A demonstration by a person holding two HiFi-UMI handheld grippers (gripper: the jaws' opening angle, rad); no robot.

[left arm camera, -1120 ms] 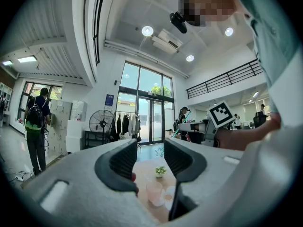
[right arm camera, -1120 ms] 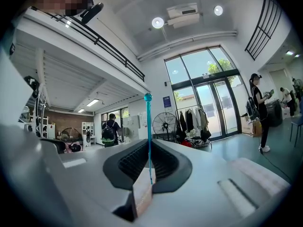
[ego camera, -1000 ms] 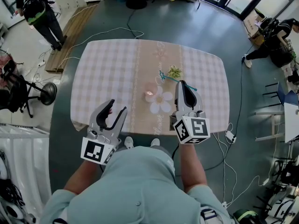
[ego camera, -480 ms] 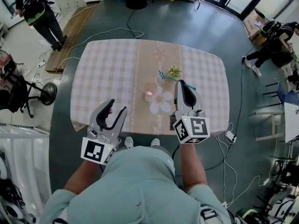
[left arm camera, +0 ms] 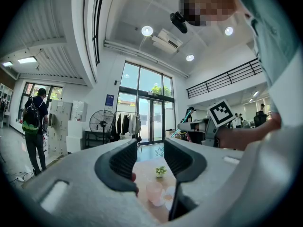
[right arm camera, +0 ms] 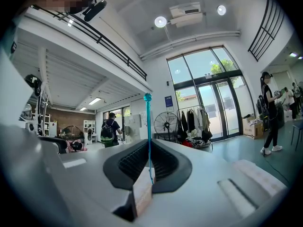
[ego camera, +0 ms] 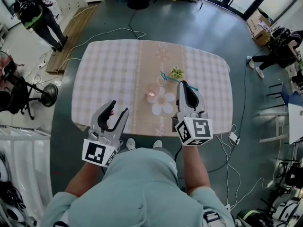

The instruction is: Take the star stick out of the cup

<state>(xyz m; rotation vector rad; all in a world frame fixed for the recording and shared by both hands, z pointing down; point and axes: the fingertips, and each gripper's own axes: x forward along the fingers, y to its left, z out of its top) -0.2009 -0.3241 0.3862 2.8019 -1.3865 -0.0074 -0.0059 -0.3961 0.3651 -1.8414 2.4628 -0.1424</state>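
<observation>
A thin teal star stick (ego camera: 174, 79) runs roughly level above the table, its star end (ego camera: 163, 74) near a small potted plant. My right gripper (ego camera: 186, 85) is shut on its shaft. The right gripper view shows the stick (right arm camera: 148, 136) pinched between the jaws of that gripper (right arm camera: 148, 151) and rising to a round tip. The pink cup (ego camera: 151, 97) stands apart from the stick beside a white flower-shaped mat (ego camera: 164, 103). My left gripper (ego camera: 119, 109) hangs open at the table's front edge, holding nothing. In the left gripper view, the cup (left arm camera: 155, 193) shows between the jaws of that gripper (left arm camera: 150, 157).
The table (ego camera: 109, 74) has a checked cloth with a beige strip down its middle. A small potted plant (ego camera: 177, 72) stands behind the cup. Cables (ego camera: 109, 32) lie on the floor beyond it. People stand at the far left (ego camera: 40, 13) and right (ego camera: 279, 51).
Both grippers and the stick hold almost still. Only the person at the far right of the room has shifted.
</observation>
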